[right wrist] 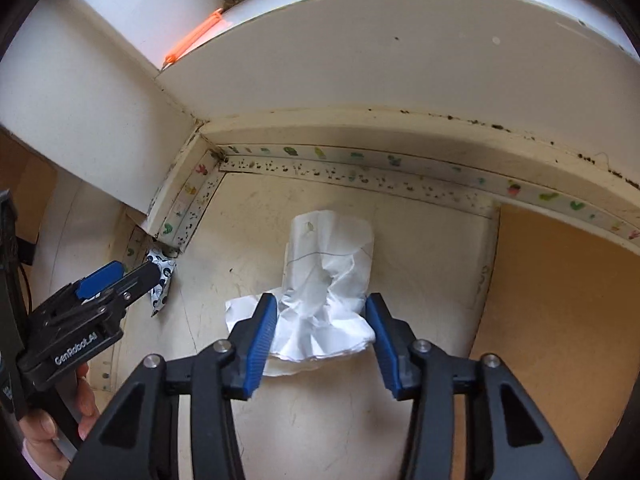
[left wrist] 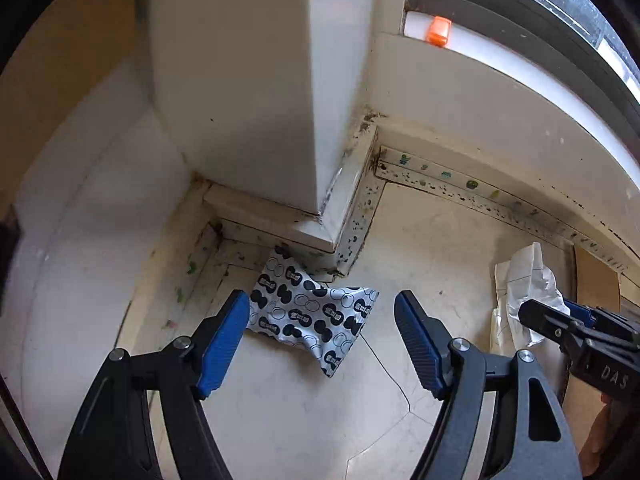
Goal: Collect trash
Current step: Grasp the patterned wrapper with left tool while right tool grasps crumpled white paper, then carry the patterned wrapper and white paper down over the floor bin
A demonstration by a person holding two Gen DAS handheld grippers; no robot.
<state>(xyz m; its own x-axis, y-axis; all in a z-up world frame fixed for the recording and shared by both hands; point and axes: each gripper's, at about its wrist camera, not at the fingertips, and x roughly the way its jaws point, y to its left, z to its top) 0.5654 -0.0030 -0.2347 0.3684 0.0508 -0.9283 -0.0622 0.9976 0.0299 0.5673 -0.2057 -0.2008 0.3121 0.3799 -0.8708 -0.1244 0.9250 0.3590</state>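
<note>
Blue fingers (right wrist: 262, 334) flank crumpled white paper (right wrist: 326, 292).

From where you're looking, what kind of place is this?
Probably a lived-in room at home, down in a floor corner under a window: a window sill, a grimy skirting board with cactus-print tape, and a cracked floor.
</note>
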